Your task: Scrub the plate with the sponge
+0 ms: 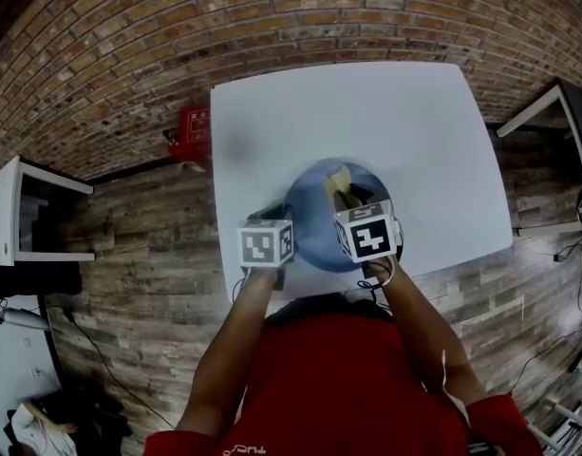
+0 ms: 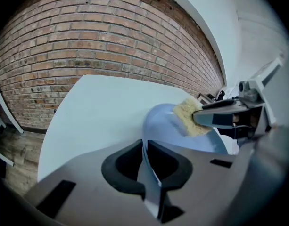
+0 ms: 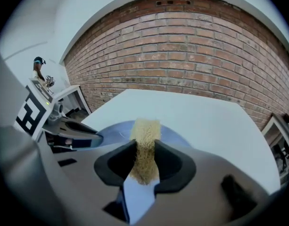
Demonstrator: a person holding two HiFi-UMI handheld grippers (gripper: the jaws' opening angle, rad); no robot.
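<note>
In the head view, a blue plate [image 1: 314, 228] lies near the front edge of a white table [image 1: 366, 112], well clear of its far side. The left gripper [image 1: 279, 213] is at the plate's left rim, and the right gripper [image 1: 348, 199] reaches over the plate with a yellow sponge [image 1: 340, 178]. A red box [image 1: 195, 129] sits on the wood floor beside the table. In the left gripper view, the jaws are clamped on the plate's thin rim [image 2: 145, 149], and the sponge [image 2: 187, 117] rests against the plate's inner surface. In the right gripper view, the jaws pinch the sponge [image 3: 145, 133] between them, squeezing it narrow, with its free end over the plate [image 3: 111, 131].
</note>
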